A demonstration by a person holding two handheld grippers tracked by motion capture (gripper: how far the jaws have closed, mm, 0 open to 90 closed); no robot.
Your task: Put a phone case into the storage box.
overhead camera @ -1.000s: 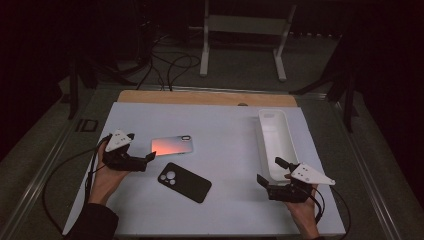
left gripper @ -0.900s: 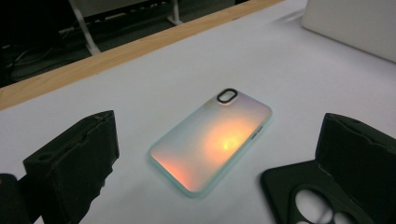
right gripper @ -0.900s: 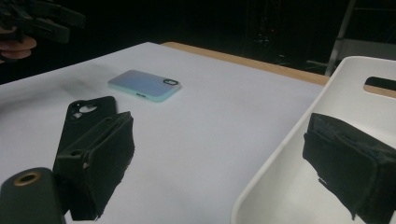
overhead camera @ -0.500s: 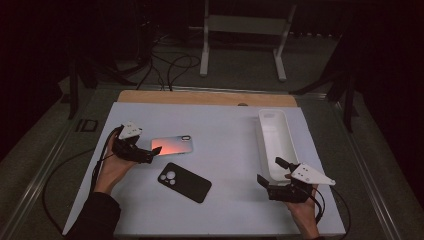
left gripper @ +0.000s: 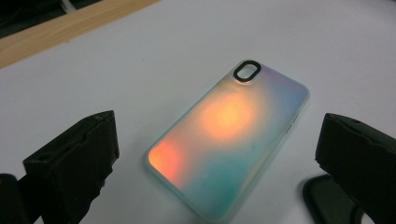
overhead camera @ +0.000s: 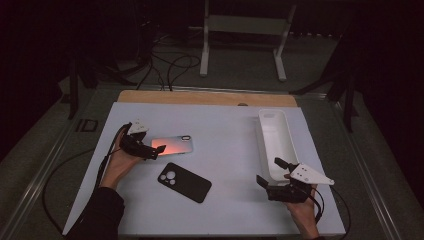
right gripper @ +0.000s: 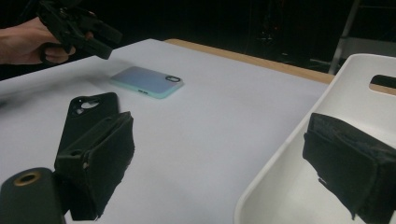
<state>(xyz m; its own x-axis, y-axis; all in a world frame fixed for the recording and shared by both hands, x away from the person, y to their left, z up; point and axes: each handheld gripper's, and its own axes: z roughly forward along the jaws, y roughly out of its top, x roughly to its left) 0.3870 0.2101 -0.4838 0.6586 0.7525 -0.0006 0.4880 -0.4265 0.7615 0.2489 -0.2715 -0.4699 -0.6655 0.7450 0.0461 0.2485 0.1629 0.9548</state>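
An iridescent case (left gripper: 229, 144) is lying flat, back up, on the white table (overhead camera: 230, 135), left of centre, glowing orange and teal. It is probably light and slightly flexible, with a smooth, likely slippery back and a thin soft rim; because it is sitting flush with the table, the best hold is probably across its two long edges, or by lifting one short end first (a flat pinch from above may slide off). The left gripper (left gripper: 219, 158) is hovering just over the case's near end, jaws spread wide to either side of it and holding nothing. A black case (overhead camera: 184, 181) is lying just beside and nearer the person, close enough to be bumped by a jaw. Well apart on the right, a white tray (overhead camera: 278, 142) is standing lengthwise, open and seemingly empty. The right gripper (overhead camera: 275, 176) is resting at the tray's near end, jaws wide open and empty, one jaw seeming to straddle the tray wall. Nothing is lying between the case and the tray.
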